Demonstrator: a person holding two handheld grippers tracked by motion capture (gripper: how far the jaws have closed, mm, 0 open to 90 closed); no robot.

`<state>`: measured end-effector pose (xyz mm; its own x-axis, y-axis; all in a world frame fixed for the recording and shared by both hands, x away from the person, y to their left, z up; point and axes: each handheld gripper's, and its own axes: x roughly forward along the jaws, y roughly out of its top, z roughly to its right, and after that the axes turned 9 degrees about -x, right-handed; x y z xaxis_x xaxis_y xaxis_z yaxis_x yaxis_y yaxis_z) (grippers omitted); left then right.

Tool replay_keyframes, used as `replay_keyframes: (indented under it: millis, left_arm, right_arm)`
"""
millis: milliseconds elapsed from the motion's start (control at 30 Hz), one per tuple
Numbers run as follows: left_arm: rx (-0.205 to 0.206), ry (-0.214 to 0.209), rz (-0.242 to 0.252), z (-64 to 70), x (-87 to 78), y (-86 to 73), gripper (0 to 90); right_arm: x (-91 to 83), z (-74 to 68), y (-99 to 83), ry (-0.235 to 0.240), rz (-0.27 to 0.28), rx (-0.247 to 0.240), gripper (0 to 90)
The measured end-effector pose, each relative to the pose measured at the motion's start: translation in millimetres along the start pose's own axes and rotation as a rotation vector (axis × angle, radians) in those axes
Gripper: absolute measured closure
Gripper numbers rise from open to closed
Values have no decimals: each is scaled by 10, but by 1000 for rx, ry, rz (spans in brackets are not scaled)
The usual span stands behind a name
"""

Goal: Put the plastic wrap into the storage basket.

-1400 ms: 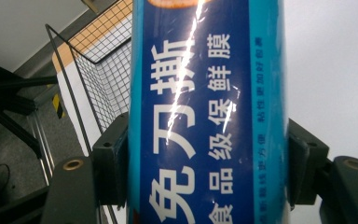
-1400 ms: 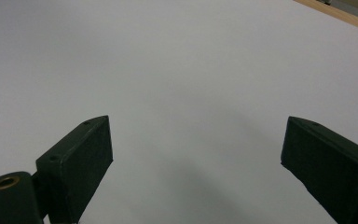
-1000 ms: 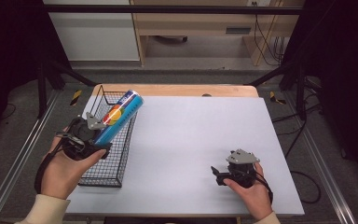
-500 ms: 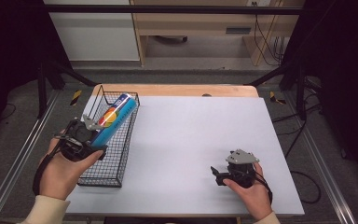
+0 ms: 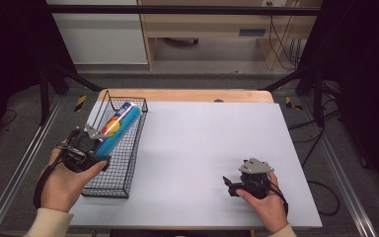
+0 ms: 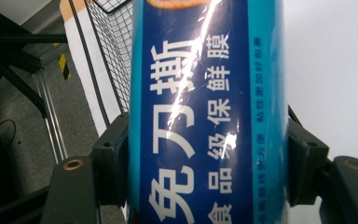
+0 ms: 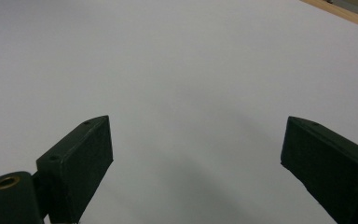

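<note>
Blue box (image 5: 120,126) of cling wrap sits in my left gripper (image 5: 94,143), over the wire basket (image 5: 109,180) at about 9 o'clock on the table (image 5: 212,148). It is long and thin, and it points away from me toward 1 o'clock. Its far end hangs above the far part of the basket. I cannot tell if it touches the wires.

The basket is black and lies along the left edge of the white table top. A strip of bare wood shows at the far edge, at 12 o'clock. Past it stand a wooden bench and a white cabinet on the floor. Nothing lies between my two hands.

My left jaws are squeezed tight on both long sides of the box. My right gripper (image 5: 233,185) rests low at about 5 o'clock, well apart from the basket. Its jaws are spread wide with nothing between them.

In the left gripper view the box (image 6: 205,112) is so near that I can read big white letters on dark blue, with the basket (image 6: 114,56) wires behind it. In the right gripper view I see my two black jaws over plain white table (image 7: 177,70). The high view shows both hands, and the orange and yellow picture on the box.
</note>
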<state>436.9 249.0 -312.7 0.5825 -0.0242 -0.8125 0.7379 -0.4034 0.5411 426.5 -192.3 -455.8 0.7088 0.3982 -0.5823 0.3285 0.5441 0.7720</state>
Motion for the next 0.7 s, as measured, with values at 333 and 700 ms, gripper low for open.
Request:
replay_keyframes:
  millis: [333, 700]
  left_arm:
    - [-5, 8, -13, -3, 15, -26, 319]
    - [-12, 8, -20, -10, 28, -61, 319]
  right_arm:
    - [2, 0, 0, 1, -1, -4, 93]
    - [5, -6, 0, 2, -2, -5, 94]
